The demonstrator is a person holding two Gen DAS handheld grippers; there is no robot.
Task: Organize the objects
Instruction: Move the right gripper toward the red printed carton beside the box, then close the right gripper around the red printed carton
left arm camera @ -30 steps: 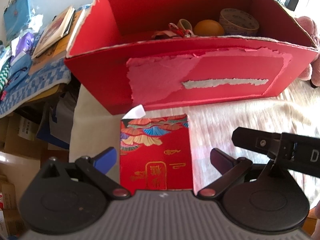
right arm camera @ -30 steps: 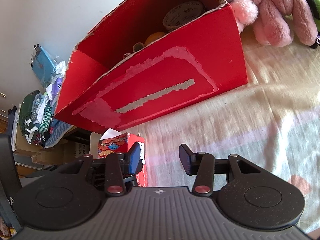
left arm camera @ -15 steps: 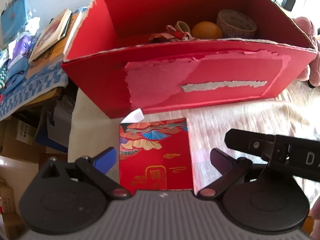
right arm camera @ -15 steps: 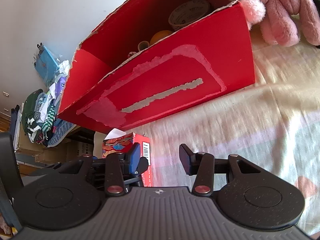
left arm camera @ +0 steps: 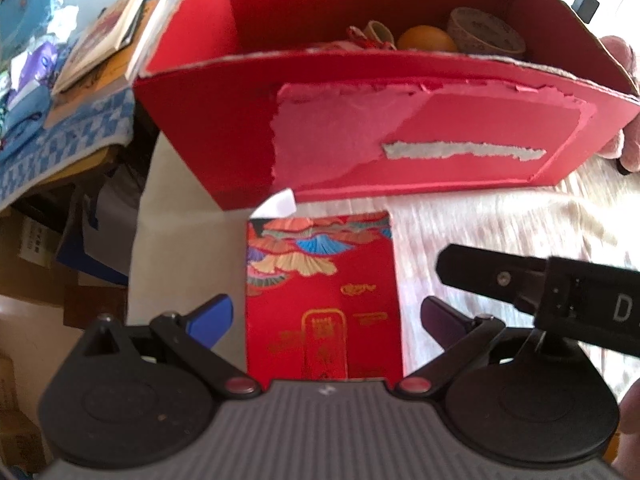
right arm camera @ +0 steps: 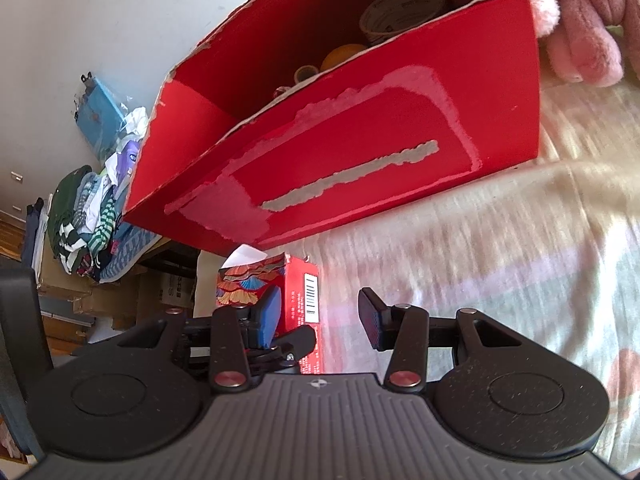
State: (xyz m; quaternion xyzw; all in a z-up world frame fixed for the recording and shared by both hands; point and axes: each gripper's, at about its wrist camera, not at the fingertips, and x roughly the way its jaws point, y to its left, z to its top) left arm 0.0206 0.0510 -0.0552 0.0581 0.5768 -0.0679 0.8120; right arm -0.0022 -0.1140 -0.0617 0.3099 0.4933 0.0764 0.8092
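Observation:
A small red tissue box (left arm camera: 320, 288) with a cloud pattern and a white tissue sticking out lies on the bed in front of a large red cardboard box (left arm camera: 420, 148). My left gripper (left arm camera: 324, 320) is open, its fingers on either side of the tissue box without touching it. The tissue box also shows in the right wrist view (right arm camera: 296, 292), left of my right gripper (right arm camera: 320, 316), which is open and empty over the bedsheet. The big box (right arm camera: 360, 160) holds a bowl (left arm camera: 486, 34), an orange (left arm camera: 426, 38) and a small cup (left arm camera: 378, 32).
A pale striped bedsheet (right arm camera: 500, 248) covers the surface. A pink plush toy (right arm camera: 580, 20) lies right of the big box. Books (left arm camera: 104, 44) on a blue checked cloth and piled clothes (right arm camera: 84, 208) sit off the bed's left edge. The right gripper's body (left arm camera: 560, 292) shows at the right of the left view.
Both grippers have moved forward and slightly down toward the tissue box and big box. Both stay open; nothing has been grasped.

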